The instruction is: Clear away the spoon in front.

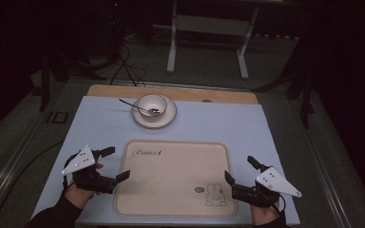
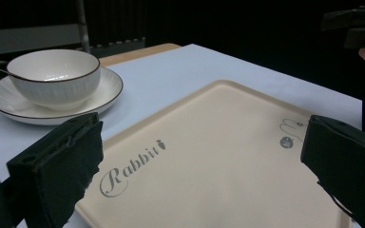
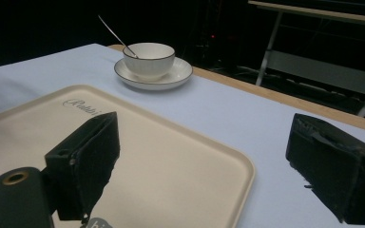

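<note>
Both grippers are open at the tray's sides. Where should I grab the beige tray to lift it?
Take the tray by its raised rim on the two short sides, each gripper coming in from its own side: left gripper on the left rim, right gripper on the right. The tray lies flat with a low lip all round, so one jaw probably has to slip under the edge.

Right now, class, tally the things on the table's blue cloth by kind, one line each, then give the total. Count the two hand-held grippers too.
Tray: 1
Bowl: 1
Saucer: 1
Spoon: 1
Grippers: 2, the left gripper and the right gripper, both open
Total: 6
</note>
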A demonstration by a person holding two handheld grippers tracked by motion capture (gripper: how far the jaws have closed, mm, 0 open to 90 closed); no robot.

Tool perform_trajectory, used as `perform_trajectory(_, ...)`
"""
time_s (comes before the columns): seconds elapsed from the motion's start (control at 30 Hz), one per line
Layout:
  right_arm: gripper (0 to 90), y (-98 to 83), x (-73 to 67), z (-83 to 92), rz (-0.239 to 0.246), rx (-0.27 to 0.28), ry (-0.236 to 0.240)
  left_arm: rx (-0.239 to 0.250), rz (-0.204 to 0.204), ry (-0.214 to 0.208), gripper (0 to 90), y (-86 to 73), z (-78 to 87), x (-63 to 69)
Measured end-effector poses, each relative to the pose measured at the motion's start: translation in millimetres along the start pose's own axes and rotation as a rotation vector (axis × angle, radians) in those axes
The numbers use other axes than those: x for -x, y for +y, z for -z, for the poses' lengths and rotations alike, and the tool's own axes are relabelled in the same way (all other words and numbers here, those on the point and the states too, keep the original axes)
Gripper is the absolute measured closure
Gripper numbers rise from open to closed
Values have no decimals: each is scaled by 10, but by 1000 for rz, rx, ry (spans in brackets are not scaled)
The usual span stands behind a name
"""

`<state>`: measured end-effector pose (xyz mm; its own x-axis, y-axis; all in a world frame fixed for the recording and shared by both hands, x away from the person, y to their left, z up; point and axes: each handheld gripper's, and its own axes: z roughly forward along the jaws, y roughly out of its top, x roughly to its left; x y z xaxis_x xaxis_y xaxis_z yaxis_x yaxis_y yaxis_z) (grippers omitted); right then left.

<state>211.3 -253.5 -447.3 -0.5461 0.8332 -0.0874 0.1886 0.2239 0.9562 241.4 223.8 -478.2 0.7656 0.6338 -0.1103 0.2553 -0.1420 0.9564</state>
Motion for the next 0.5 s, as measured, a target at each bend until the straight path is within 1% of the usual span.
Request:
perform_trajectory(0.07,108,0,-12,0,7,-7,-2,1,6,-3,7,-1,-2,-3)
perform_trajectory(0.1,108,-2,-24,-5,11,-16,1,-29,31,-23,7,20,-4,-2)
perform_trajectory(0.13,109,-2,-30,-4,12,-17,3,-32,35,-33,7,25,-4,3)
perform_trajectory(0.17,108,0,-34,-3,14,-17,5,-42,25,-36,6,38,0,20)
perform_trajectory(0.2,108,2,-42,2,17,-14,7,-42,12,-45,7,47,5,34)
perform_trajectory(0.23,108,2,-42,2,17,-14,7,-42,12,-45,7,47,5,34)
perform_trajectory(0.27,108,4,-49,7,16,-11,11,-44,3,-60,7,57,3,51)
perform_trajectory(0.33,108,8,-62,13,23,-10,11,-56,-15,-76,6,80,-11,84)
perform_trajectory(0.37,108,9,-67,15,21,-10,12,-71,-28,-88,6,98,-34,109)
perform_trajectory(0.43,108,13,-77,19,24,-9,12,-87,-33,-101,7,126,-57,132)
perform_trajectory(0.47,109,15,-84,21,27,-6,16,-83,-34,-104,7,142,-57,144)
perform_trajectory(0.5,108,18,-91,22,32,-4,14,-79,-33,-116,7,164,-58,152)
